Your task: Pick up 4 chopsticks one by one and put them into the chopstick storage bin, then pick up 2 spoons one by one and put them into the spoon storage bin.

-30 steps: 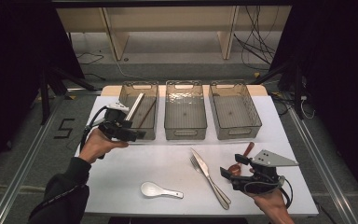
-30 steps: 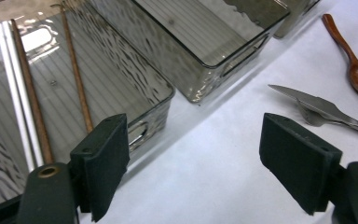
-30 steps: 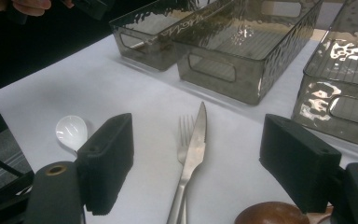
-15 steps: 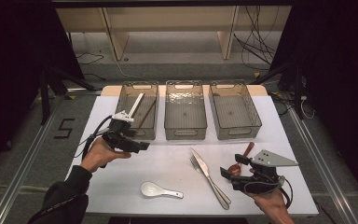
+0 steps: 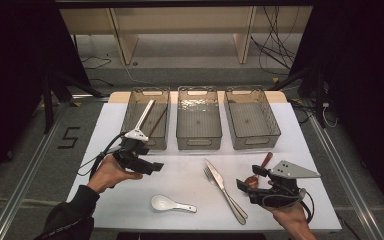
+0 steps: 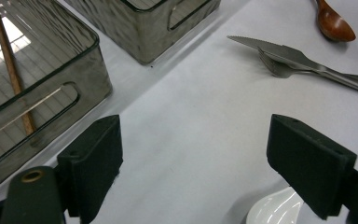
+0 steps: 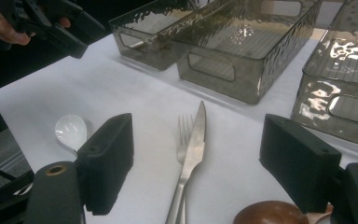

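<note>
Three clear bins stand in a row at the far side of the tabletop (image 5: 130,200). Left bin (image 5: 146,119): one wooden chopstick (image 6: 9,70) lying inside, plus a pale utensil (image 5: 145,114) leaning on its rim. Middle bin (image 5: 198,118) and right bin (image 5: 251,119): nothing seen inside.

Left claw (image 5: 152,167): jaws spread wide, nothing between them, hovering just in front of the left bin; white spoon (image 5: 170,204) lies near it on the tabletop.

Right claw (image 5: 245,180): jaws wide apart, gripping nothing; wooden spoon (image 5: 257,170) between them; knife (image 5: 220,180) and fork (image 5: 210,175) just beside.
</note>
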